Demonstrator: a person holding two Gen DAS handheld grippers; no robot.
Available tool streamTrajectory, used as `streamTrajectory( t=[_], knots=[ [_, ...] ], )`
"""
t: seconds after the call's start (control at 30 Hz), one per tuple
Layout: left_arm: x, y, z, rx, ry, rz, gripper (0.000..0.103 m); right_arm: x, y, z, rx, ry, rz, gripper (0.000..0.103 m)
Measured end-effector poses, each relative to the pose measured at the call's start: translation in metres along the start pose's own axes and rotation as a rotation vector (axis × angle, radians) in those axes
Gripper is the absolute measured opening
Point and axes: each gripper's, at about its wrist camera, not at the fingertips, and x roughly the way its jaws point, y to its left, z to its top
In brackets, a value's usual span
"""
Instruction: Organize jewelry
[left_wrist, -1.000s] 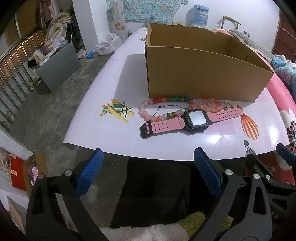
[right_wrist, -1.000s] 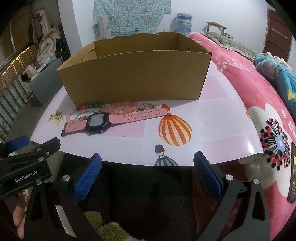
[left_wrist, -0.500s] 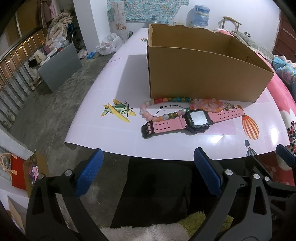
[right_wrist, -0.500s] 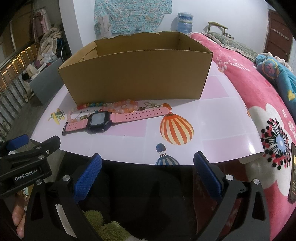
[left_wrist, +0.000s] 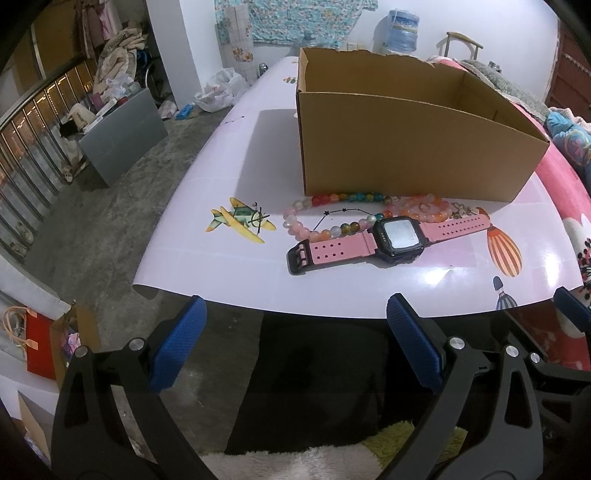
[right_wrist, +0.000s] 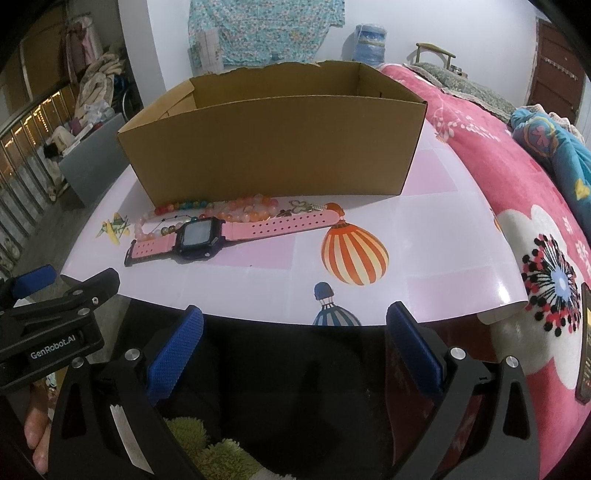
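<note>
Jewelry: watch (left_wrist: 391, 240) and beads (left_wrist: 332, 218) on white sticker-print desk (left_wrist: 229, 155), touching box (left_wrist: 406, 147) front. Left claw (left_wrist: 295, 343) and right claw (right_wrist: 295, 343) both wide open, empty, off desk edge. Cluttered room, pink blanket (right_wrist: 517, 184) right.

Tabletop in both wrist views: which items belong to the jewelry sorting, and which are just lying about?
Belongs to the job:
pink watch
multicolour bead bracelet
peach bead bracelet
small metal charm
cardboard box

Lying about:
water jug
grey bin
pink floral blanket
red bag
</note>
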Motion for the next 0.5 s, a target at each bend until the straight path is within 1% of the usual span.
streamTrajectory(
  t=[0.37, 0.5],
  knots=[
    [0.0003, 0.0012, -0.0008, 0.004, 0.002, -0.005, 0.094, -0.0011, 0.0018, -0.0033, -0.007, -0.005, -0.009, 0.097],
    [0.0026, 0.0031, -0.0036, 0.031, -0.001, -0.019, 0.095, -0.006, -0.0016, -0.006, -0.014, -0.036, -0.008, 0.097]
  ],
)
